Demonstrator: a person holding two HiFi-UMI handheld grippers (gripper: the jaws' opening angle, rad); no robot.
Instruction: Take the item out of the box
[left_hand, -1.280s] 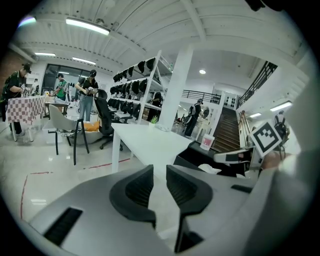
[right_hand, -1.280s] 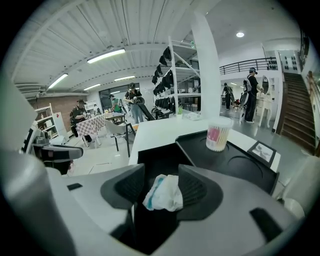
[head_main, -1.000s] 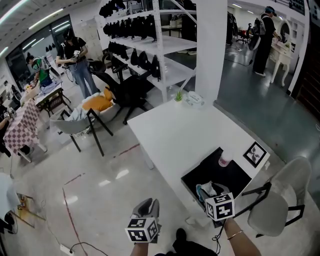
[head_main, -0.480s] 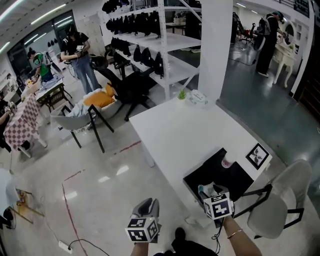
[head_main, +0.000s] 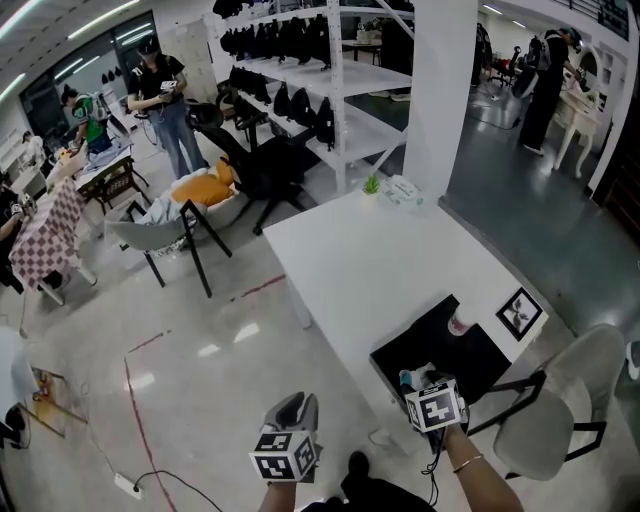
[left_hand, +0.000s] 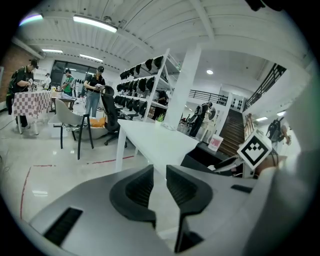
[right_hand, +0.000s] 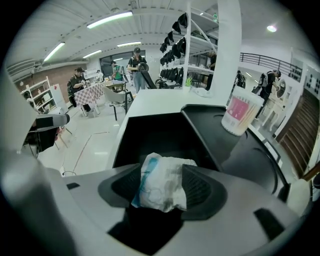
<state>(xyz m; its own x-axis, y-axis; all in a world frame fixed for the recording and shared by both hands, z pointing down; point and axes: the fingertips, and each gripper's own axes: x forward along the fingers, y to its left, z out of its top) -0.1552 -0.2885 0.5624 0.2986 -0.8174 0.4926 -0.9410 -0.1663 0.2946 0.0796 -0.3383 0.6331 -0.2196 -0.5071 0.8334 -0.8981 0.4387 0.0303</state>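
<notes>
White crinkled film with a teal stripe down one side: that is the packet we are after. It sits low in the centre of the right gripper view, between the two dark pads of the right gripper. Those jaws are spread wide, one on each side of the packet. Its edges reach both pads, but we see no sign that they squeeze it.

Behind and beneath the packet lies the dark inside of the black box, which fills the middle of that frame. So we judge the packet to be at the box's near end and not lifted clear. In the head view the box is at the lower right, on the near corner of the white table. A pink and white cup stands at the upper right of the right gripper view, on a black surface beside the opening and well apart from the jaws.

We expect the packet to be light and soft. The wrinkled film should give under the pads and may be a little slick, and nothing about it looks fragile. We would close across the puffed middle rather than the thin teal edge, which could slide out.

Our left gripper, at the lower centre of its own view, has its jaws drawn nearly together with only a slit between them. It holds nothing and points along the table's side above the floor.
</notes>
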